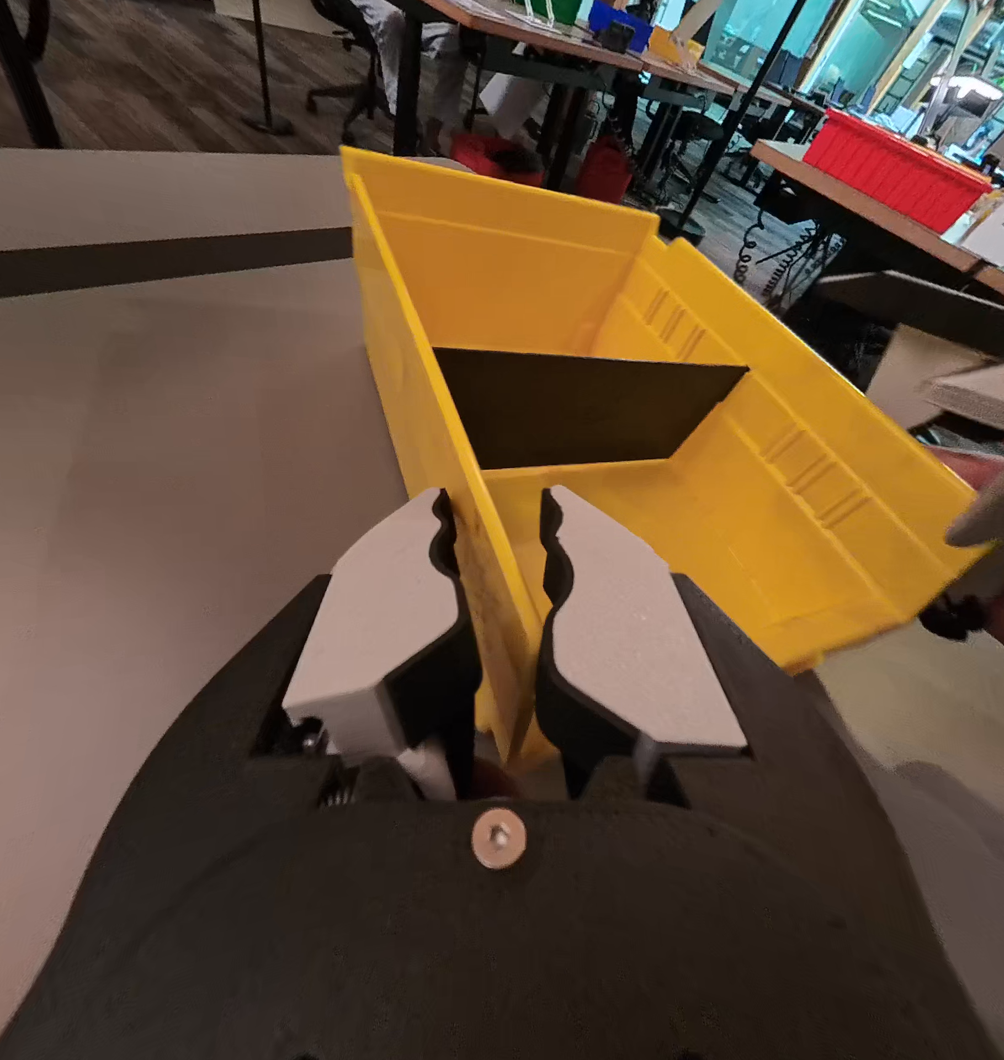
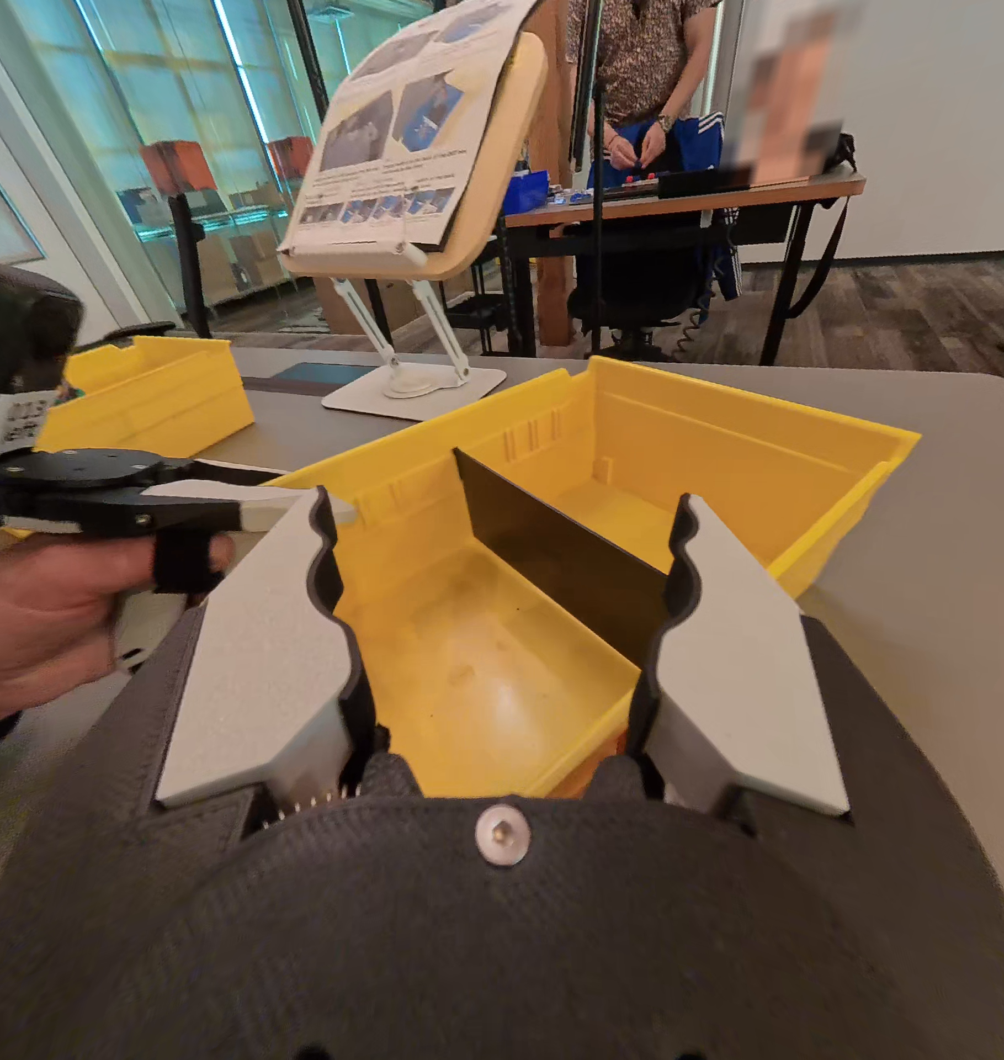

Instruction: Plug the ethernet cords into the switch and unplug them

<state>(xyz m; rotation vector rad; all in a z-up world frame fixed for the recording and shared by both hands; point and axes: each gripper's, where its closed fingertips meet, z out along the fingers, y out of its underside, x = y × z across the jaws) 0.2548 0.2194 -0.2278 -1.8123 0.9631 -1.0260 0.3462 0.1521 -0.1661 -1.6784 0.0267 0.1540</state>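
A large yellow plastic storage bin (image 2: 688, 459), split by a flat black divider panel (image 2: 551, 545) into two compartments, sits on a grey tabletop (image 2: 918, 573) — and both handheld grippers are working at it. The left gripper (image 1: 496, 516), grey-fingered on a black body, is pinched on the bin's near side wall, the thin yellow wall running up between its pads; in the right wrist view the same gripper reaches in from the bin's left side, a person's hand (image 2: 40, 619) wrapped around its grip. The right gripper (image 2: 502, 516) hangs over the bin's near compartment with its fingers spread wide and nothing between them. Both compartments show only bare yellow floor; no ethernet cords and no switch can be made out in either view. To the left of the bin, farther back, stands a second, smaller yellow plastic bin (image 2: 155, 390). Behind the big bin a white tilted document stand (image 2: 419, 172) carries a printed sheet — and beyond that, at another desk, a person in a patterned shirt (image 2: 637, 69) stands.
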